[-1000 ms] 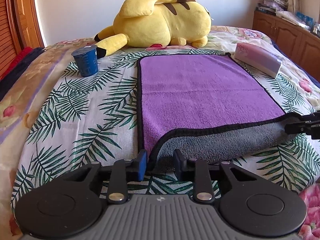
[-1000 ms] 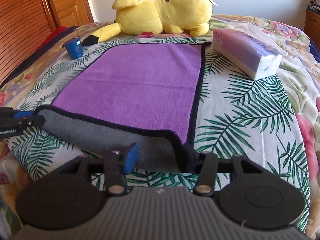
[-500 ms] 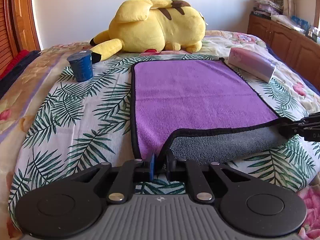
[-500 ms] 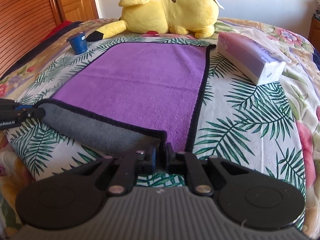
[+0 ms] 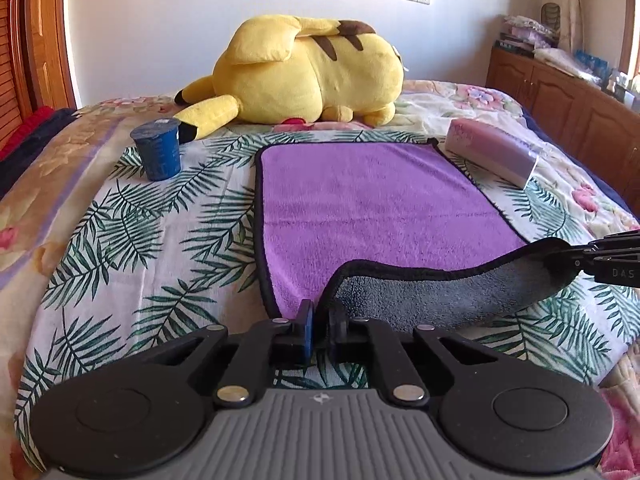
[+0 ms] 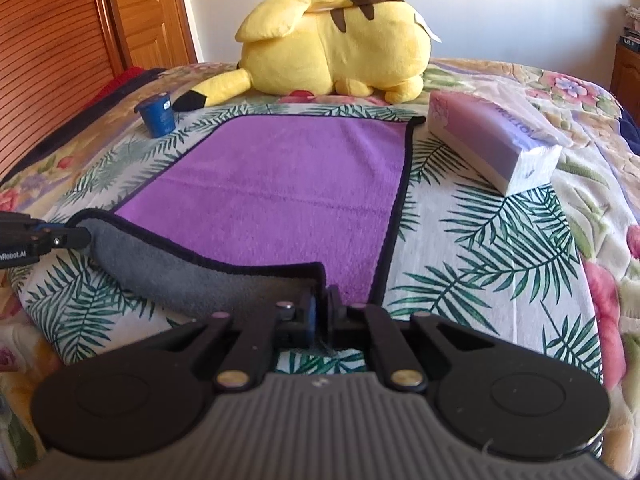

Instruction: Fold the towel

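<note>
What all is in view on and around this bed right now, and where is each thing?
towel: one, purple with grey underside, bed centre, near edge lifted
plush toy: one, yellow, beyond the towel
cup: one, blue, left of the towel
tissue pack: one, pink-purple, right of the towel
bedspread: one, palm-leaf print, under everything
cabinet: one, brown wood, far right
left gripper: one, black, fingers shut on near left corner
right gripper: one, black, fingers shut on near right corner

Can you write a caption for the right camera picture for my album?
Two tongs lift the purple towel's near corners off the bed.
</note>
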